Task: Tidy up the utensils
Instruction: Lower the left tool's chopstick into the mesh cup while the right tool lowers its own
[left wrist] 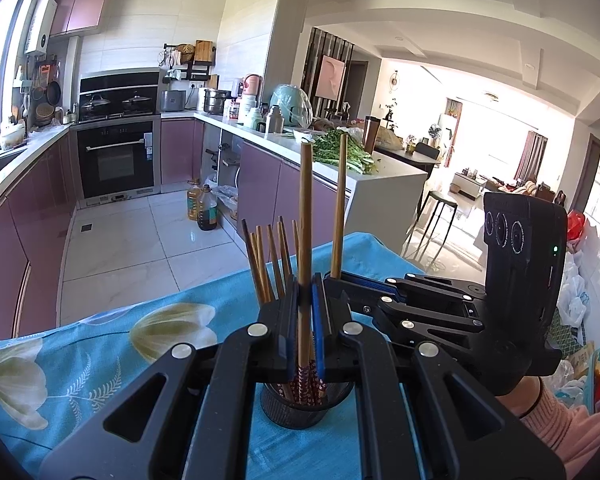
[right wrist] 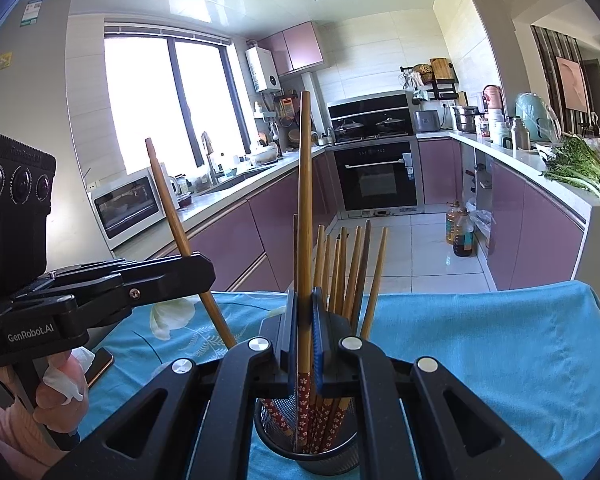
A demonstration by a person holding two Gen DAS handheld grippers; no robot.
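Left wrist view: the left tool (left wrist: 306, 300) is clamped on one long brown wooden chopstick with a red flower-patterned end (left wrist: 305, 240), held upright, its patterned end reaching down to the mouth of the round black wire-mesh holder (left wrist: 300, 412) that stands on the table under a turquoise cloth with pale flower prints (left wrist: 100, 344). To the right the right tool (left wrist: 332, 278) comes in from the side and grips a second plain brown wooden chopstick (left wrist: 339, 204), also upright. A bunch of other brown chopsticks (left wrist: 270, 260) already stands in the holder behind the left tool. My judgement is that the task is well along: most sticks are stowed and these two are about to join them, neither yet let go.

Right wrist view: here the right tool (right wrist: 306, 308) is seen head-on, closed on its chopstick (right wrist: 305, 216), directly above the holder (right wrist: 312, 444), and the mesh wall and the red flowered ends packed inside are far plainer than in the other view. The left tool (right wrist: 198, 270) shows at the left, pinching its chopstick (right wrist: 180, 232) at a lean, away from the holder, which the left view does not reveal. A dark phone-like slab (right wrist: 100, 364) lies on the cloth near left. Whether any loose utensils remain on the table cannot be told.
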